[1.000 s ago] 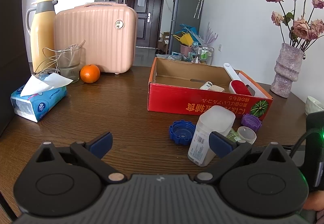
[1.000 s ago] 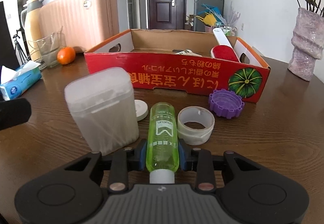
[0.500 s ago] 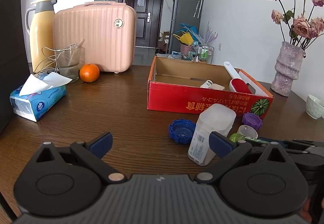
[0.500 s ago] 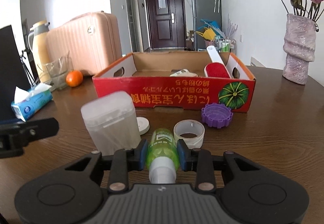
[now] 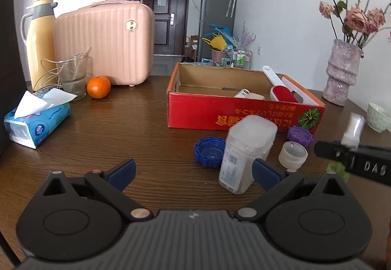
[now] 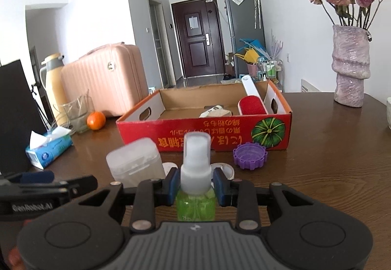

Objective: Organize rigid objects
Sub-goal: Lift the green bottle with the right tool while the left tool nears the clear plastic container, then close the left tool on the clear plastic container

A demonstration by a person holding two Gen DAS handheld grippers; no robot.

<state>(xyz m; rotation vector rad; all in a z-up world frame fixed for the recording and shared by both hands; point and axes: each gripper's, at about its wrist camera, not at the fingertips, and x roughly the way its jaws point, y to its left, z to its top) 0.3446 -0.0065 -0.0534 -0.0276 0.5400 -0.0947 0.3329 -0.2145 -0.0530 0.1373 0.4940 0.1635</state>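
Note:
My right gripper (image 6: 195, 183) is shut on a green spray bottle (image 6: 195, 204) with a white pump top, lifted and tilted upright in front of the red cardboard box (image 6: 220, 138). The bottle's cap also shows in the left wrist view (image 5: 353, 127). The box holds a red lint roller (image 6: 251, 103) and a small white item. My left gripper (image 5: 193, 169) is open and empty above the table, with a frosted plastic container (image 5: 246, 152) by its right finger. A blue lid (image 5: 209, 151), a purple lid (image 5: 299, 135) and a white cup-shaped cap (image 5: 292, 155) lie near the box.
A pink suitcase (image 5: 105, 42), a yellow thermos (image 5: 40, 40), a glass (image 5: 73, 77), an orange (image 5: 98, 86) and a tissue pack (image 5: 36, 121) stand at the left. A vase of dried roses (image 5: 342, 72) and a pale bowl (image 5: 377, 117) stand at the right.
My right gripper has lifted the green bottle off the table and tipped it upright, pump top now pointing up. The left gripper has stayed open and nearly still.

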